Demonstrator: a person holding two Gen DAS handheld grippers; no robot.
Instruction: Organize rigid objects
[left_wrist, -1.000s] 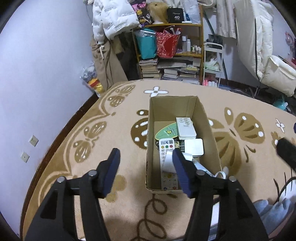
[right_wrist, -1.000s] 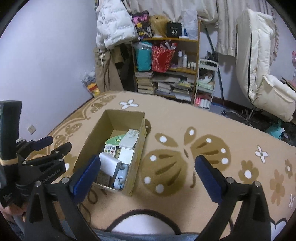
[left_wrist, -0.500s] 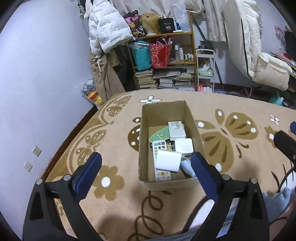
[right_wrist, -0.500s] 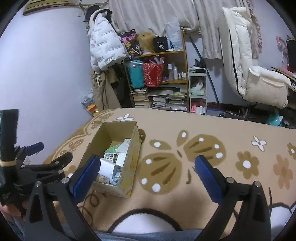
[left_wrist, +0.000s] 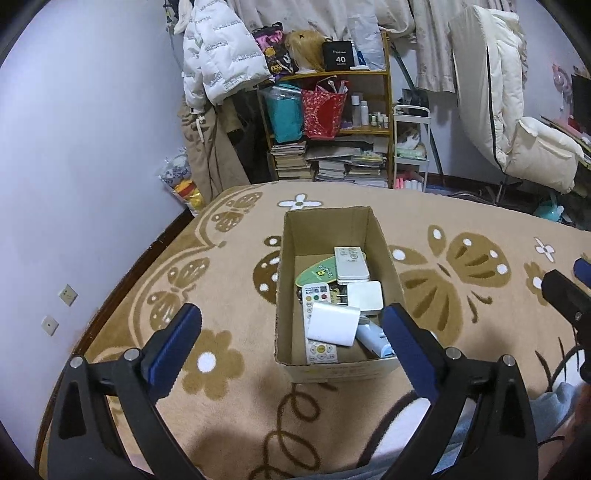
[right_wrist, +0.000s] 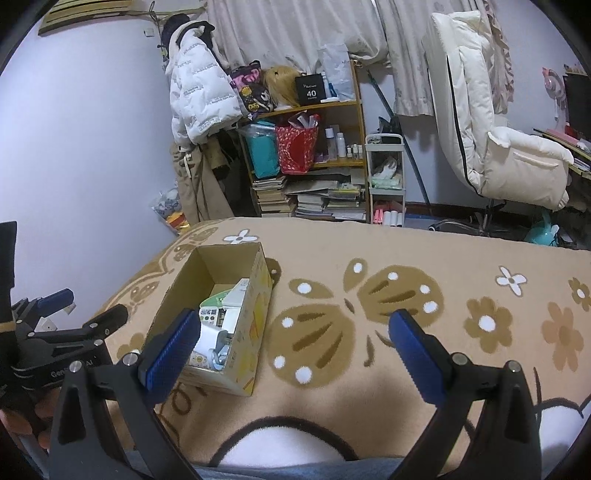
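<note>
Though beyond left claw (left_wrist: 291, 332), box (left_wrist: 328, 221).

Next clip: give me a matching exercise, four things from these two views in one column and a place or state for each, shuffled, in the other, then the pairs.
Things:
1. cardboard box
2. white remote
3. left gripper
4. red bag

Place or state:
A. on the shelf
B. open, holding nothing
C. on the patterned blanket
D. inside the box, toward its far end

Pairs: 1-C, 2-D, 3-B, 4-A

Two raised, forward-facing wrist views, both near the cardboard box (left_wrist: 334, 288).
</note>
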